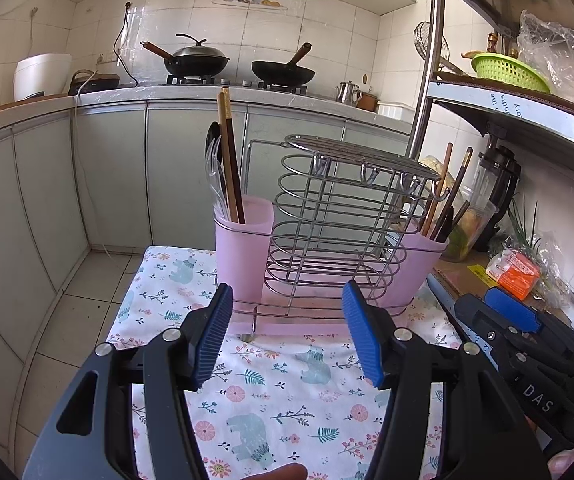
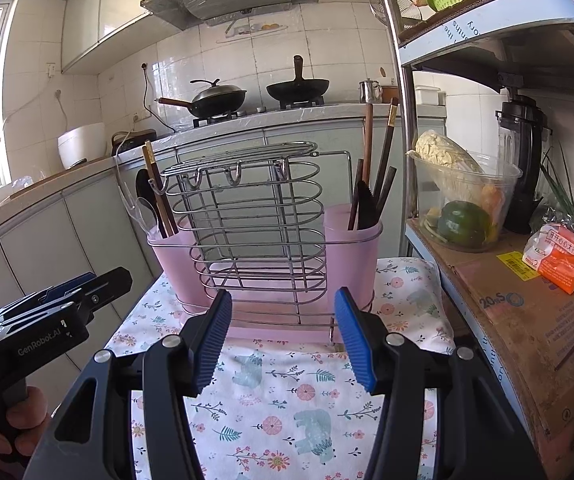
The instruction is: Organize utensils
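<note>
A wire utensil rack (image 1: 339,220) (image 2: 255,232) stands on a small table with a floral cloth (image 1: 271,392) (image 2: 287,400). It holds two pink cups. The left cup (image 1: 243,248) (image 2: 175,268) holds brown chopsticks (image 1: 229,152), a black spoon and clear plastic spoons. The right cup (image 1: 419,264) (image 2: 351,248) holds chopsticks and a dark utensil (image 2: 365,204). My left gripper (image 1: 287,332) is open and empty in front of the rack. My right gripper (image 2: 283,332) is open and empty in front of the rack; it also shows at the right of the left wrist view (image 1: 511,312).
A metal shelf (image 2: 519,280) on the right carries a cardboard sheet, a bowl of vegetables (image 2: 463,204), a blender (image 2: 523,160) and an orange packet (image 2: 563,256). Behind are cabinets, a stove with two woks (image 1: 239,64) and a rice cooker (image 1: 41,76).
</note>
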The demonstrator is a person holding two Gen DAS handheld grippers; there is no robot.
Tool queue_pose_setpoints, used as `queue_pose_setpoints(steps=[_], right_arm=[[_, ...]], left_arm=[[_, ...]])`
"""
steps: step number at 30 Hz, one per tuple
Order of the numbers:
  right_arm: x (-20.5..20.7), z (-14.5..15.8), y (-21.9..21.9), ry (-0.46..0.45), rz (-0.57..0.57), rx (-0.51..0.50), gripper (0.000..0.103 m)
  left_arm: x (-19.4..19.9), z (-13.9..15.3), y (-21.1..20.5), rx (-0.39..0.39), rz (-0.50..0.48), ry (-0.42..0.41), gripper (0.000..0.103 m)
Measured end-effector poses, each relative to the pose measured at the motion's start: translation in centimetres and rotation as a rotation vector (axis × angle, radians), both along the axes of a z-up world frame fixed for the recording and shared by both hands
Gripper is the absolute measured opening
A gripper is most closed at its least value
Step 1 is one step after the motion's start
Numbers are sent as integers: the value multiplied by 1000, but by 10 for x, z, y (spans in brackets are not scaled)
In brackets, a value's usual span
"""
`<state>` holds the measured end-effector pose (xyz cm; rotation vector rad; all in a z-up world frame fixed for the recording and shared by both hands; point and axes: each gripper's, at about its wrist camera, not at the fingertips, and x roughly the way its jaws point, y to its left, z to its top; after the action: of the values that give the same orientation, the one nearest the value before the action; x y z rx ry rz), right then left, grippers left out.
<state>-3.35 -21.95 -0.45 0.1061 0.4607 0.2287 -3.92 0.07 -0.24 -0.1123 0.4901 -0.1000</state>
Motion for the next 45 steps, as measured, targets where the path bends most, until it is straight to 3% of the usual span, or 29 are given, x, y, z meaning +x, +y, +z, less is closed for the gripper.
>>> queue_pose_setpoints(steps=[45], right_arm=[[2,-8,0,12,-4,-12,53]], left_arm=[[4,-7,3,5,-14,18,57]])
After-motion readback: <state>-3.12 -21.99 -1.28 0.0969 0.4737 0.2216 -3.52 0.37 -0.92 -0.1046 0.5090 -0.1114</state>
